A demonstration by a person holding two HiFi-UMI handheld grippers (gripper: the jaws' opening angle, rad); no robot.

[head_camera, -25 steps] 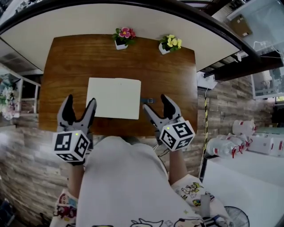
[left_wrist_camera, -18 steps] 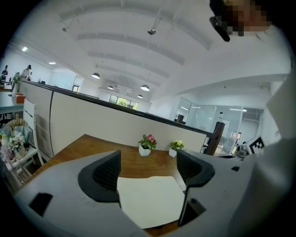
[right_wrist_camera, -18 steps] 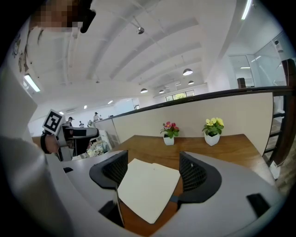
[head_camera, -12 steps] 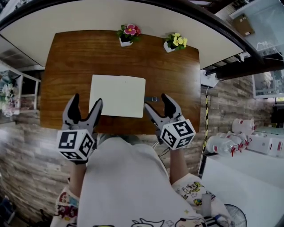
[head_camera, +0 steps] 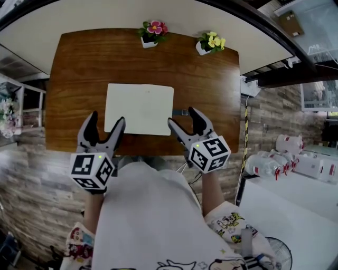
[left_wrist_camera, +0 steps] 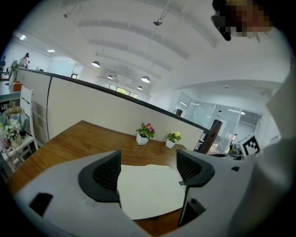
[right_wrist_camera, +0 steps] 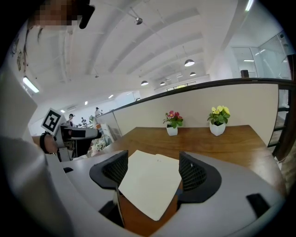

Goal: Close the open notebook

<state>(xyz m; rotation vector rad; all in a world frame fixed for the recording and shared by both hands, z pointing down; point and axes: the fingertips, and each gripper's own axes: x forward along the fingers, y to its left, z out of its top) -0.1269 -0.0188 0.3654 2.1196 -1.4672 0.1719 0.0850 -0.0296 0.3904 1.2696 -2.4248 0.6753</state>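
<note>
The notebook [head_camera: 140, 109] lies flat and open on the brown table [head_camera: 200, 79], its blank cream pages facing up. A small dark strap [head_camera: 181, 112] sticks out from its right edge. My left gripper [head_camera: 106, 118] is open at the notebook's near left corner, and nothing is between its fingers. My right gripper [head_camera: 183, 117] is open at the near right corner, beside the strap. In the left gripper view, the notebook [left_wrist_camera: 150, 190] shows between the jaws of the left gripper [left_wrist_camera: 150, 169]. The right gripper view frames the notebook [right_wrist_camera: 150, 183] the same way between the jaws of the right gripper [right_wrist_camera: 152, 169].
Two small white pots stand at the table's far edge, one with pink flowers [head_camera: 153, 32] and one with yellow flowers [head_camera: 210, 43]. A cream partition wall [head_camera: 105, 16] runs behind them. The table's near edge lies just under both grippers.
Both grippers have edged inward to the notebook's near corners, the left one rightward and the right one leftward. The notebook has not moved on the table.
</note>
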